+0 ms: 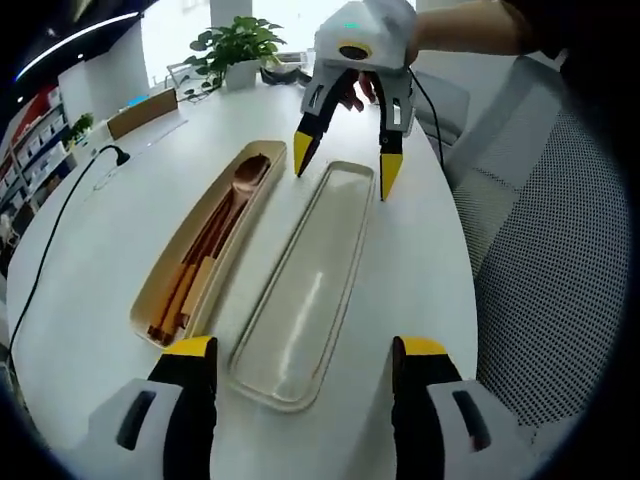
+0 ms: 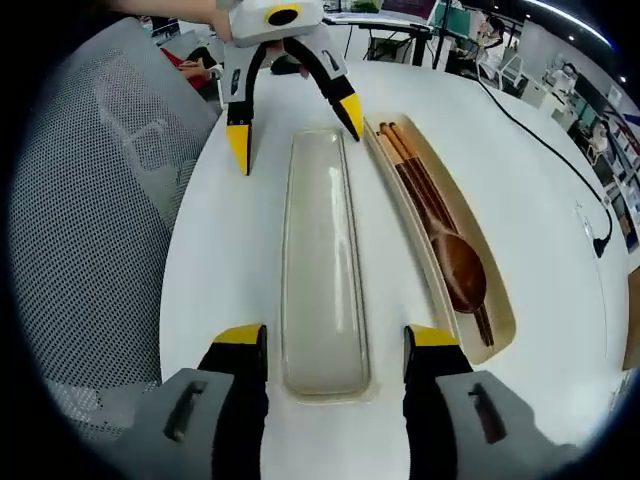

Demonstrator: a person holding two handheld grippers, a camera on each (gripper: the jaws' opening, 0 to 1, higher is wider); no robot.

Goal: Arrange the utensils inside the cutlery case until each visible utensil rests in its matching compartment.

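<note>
In the left gripper view, the left gripper (image 1: 305, 365) rises from the bottom of the frame with its yellow-tipped black jaws spread wide and nothing between them. They frame the near end of a long translucent plastic lid (image 1: 305, 285), which lies flat on the white round table (image 1: 100, 260) through the middle of the frame. Just left of the lid, side by side with it, sits the beige oblong cutlery case (image 1: 170, 305). Inside it lie a brown wooden spoon (image 1: 245, 180), bowl toward the far end, and wooden chopsticks (image 1: 200, 255) alongside. At the top centre, the right gripper (image 1: 343, 165), held by a person's hand (image 1: 460, 30), hangs over the lid's far end with its jaws parted and holding nothing. A potted green plant (image 1: 240, 45) stands at the top of the frame, and a grey mesh chair (image 1: 540, 270) fills the right side.

In the right gripper view, the right gripper (image 2: 335, 345) enters from the bottom, jaws wide apart and empty, straddling one end of the lid (image 2: 322, 250). The case (image 2: 400, 190) runs along the right of the lid, with the spoon (image 2: 460, 270) and chopsticks (image 2: 405, 150) inside. The left gripper (image 2: 295, 125) sits at the top, jaws parted over the lid's other end.

The utensils appear already settled in the case, so the arranging looks nearly finished. Both grippers seem poised at the lid's ends; the next move likely calls for closing on its rims together and lifting it level toward the case.
</note>
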